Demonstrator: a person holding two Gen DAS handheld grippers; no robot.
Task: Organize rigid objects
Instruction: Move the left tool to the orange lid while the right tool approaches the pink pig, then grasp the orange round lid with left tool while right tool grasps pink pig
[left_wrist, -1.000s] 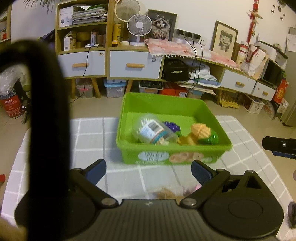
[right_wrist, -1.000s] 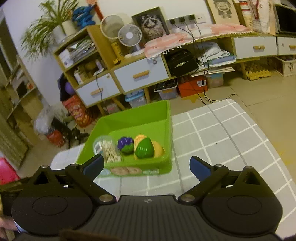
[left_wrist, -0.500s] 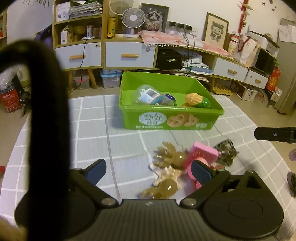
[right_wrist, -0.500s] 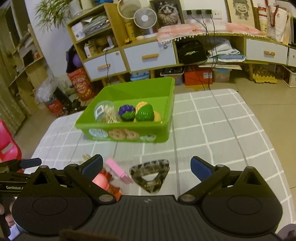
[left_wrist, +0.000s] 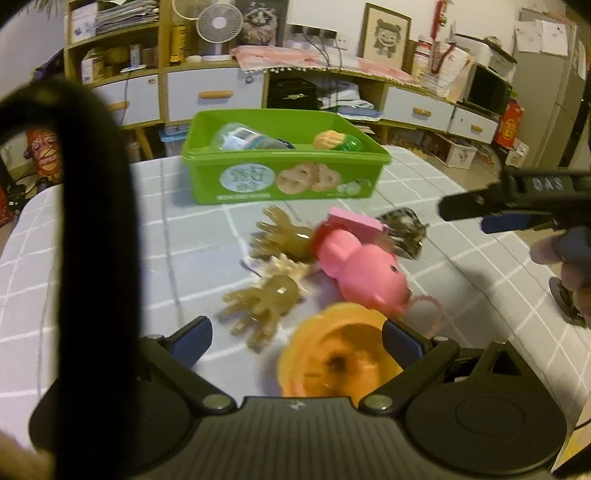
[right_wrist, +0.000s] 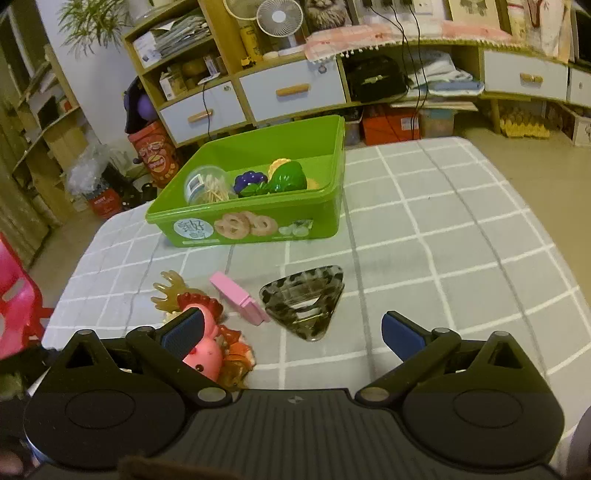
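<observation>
A green bin (left_wrist: 284, 173) (right_wrist: 255, 206) on the checked cloth holds a clear jar (right_wrist: 205, 184), toy grapes (right_wrist: 249, 182) and toy corn (left_wrist: 332, 142). Before it lie a pink pig toy (left_wrist: 362, 269) (right_wrist: 205, 350), a pink block (right_wrist: 240, 302), a leopard-print hair claw (right_wrist: 304, 306) (left_wrist: 404, 230), amber hand-shaped toys (left_wrist: 266, 302) and an orange round toy (left_wrist: 336, 354). My left gripper (left_wrist: 297, 338) is open just above the orange toy. My right gripper (right_wrist: 293, 330) is open, low over the hair claw, and shows at the right of the left wrist view (left_wrist: 498, 218).
Wooden shelves and white drawers (right_wrist: 288, 88) line the wall behind the table. A black strap (left_wrist: 96, 236) hangs across the left wrist view. A red stool (right_wrist: 14, 306) stands at the table's left. The checked cloth (right_wrist: 461, 240) stretches to the right of the bin.
Both grippers have pulled back from the bin and come down toward the loose toys. The orange round toy has come into the left view.
</observation>
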